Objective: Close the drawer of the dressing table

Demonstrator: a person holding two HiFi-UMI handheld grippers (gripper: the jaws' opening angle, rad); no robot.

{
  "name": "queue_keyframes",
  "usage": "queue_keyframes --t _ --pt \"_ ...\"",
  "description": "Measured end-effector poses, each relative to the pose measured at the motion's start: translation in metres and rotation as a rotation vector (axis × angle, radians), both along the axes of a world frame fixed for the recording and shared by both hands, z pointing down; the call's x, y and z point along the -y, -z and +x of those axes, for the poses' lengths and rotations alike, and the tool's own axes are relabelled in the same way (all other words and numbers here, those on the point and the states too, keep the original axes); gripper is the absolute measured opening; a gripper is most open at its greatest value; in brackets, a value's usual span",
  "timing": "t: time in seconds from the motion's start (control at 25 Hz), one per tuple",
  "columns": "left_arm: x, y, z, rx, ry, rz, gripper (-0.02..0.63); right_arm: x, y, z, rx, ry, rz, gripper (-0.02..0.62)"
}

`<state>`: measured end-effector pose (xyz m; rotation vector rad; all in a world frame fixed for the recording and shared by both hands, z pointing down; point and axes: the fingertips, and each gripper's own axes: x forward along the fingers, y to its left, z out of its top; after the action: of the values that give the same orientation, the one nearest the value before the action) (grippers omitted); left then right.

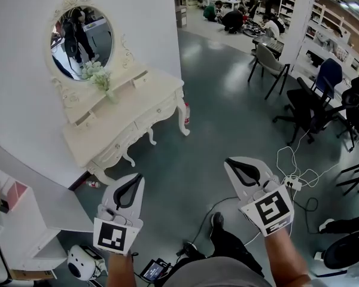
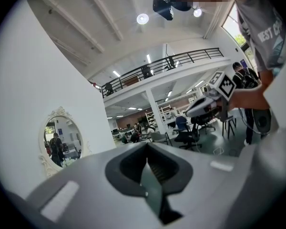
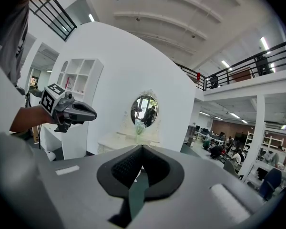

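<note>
Your left gripper (image 1: 137, 178) and your right gripper (image 1: 229, 161) are both held up in the air over the grey floor (image 1: 209, 100), side by side and well apart from each other. In each gripper view the two jaws are pressed together at the tips. Only the hollow of the dark pads shows behind them, and nothing is held there.

The dressing table (image 1: 125, 115) stands far from both grippers, at the upper left of the head view, with its back against the white curved wall (image 1: 24, 100). It is cream coloured with carved legs. An oval mirror (image 1: 84, 37) rises at its back, and a bunch of pale flowers (image 1: 99, 76) stands on it in front of the glass.

At the left end of the raised shelf, a small upper drawer (image 1: 85, 120) seems to stick out a little and to cast a shadow. At this distance I cannot say for sure that it is open. The fronts of the wide drawers below are too small to judge.

A white shelf unit (image 1: 24, 232) is cut off at the lower left corner. Cables (image 1: 287, 166) lie loose on the floor near your right gripper. Black office chairs (image 1: 311, 106) stand at the right, and some of them are cut by the edge.
</note>
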<state>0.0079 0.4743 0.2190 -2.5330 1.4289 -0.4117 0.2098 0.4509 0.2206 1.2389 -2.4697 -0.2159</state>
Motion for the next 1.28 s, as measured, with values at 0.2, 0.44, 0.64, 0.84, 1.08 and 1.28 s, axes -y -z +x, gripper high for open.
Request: queue_keyframes --t 0.2,0.44,0.64,0.84,1.08,1.28 --pt "0.032 0.0 -0.001 0.01 0.03 0.005 0.003 0.04 -0.001 -0.002 0.026 0.026 0.012 0.0" --pt "0.075 0.002 0.001 0.017 0.097 -0.004 0.003 0.097 -0.004 -0.001 0.037 0.089 -0.001 0.0" --pt "0.114 0.0 0.011 0.029 0.152 -0.014 0.003 0.145 -0.007 0.005 0.032 0.15 -0.013 0.0" --pt "0.147 -0.004 0.023 0.03 0.195 -0.021 0.003 0.188 -0.011 0.013 0.04 0.196 -0.016 0.0" --pt "0.175 -0.005 0.031 0.043 0.251 -0.029 0.003 0.229 -0.013 0.018 0.046 0.25 -0.016 0.0" --pt "0.191 -0.004 0.033 0.054 0.294 -0.034 0.003 0.255 -0.012 0.017 0.062 0.289 -0.016 0.0"
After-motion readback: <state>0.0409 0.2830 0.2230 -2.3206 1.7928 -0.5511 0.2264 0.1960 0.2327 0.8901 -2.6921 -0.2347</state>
